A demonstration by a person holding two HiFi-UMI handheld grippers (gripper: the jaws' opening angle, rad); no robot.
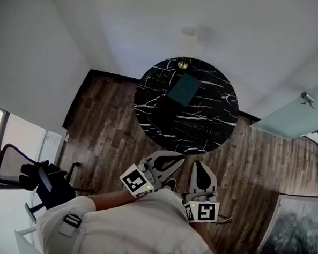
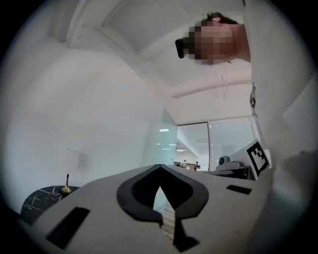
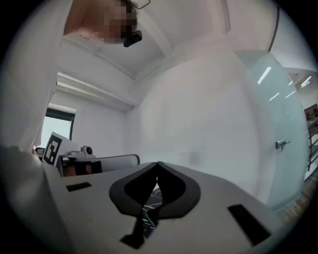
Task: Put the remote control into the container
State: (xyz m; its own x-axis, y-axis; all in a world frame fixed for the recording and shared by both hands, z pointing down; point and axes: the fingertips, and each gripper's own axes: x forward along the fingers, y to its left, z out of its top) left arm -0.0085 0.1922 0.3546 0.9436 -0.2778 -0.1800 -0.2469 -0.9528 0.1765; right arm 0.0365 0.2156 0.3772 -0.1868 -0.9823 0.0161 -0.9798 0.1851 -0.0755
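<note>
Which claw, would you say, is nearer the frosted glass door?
Right. The right claw is on the side of the glass door; the left claw sits beyond it, farther off.

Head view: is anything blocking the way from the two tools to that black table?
Nothing visible: only wooden floor lies between the left tool, the right tool and the table. No remote control can be made out.

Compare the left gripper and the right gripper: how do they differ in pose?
In the head view the left gripper slants toward the right, while the right gripper points straight at the round marble table. Through its jaws' gap, the right gripper's view shows that table; the left gripper's shows a glass wall. Both are shut and empty.
</note>
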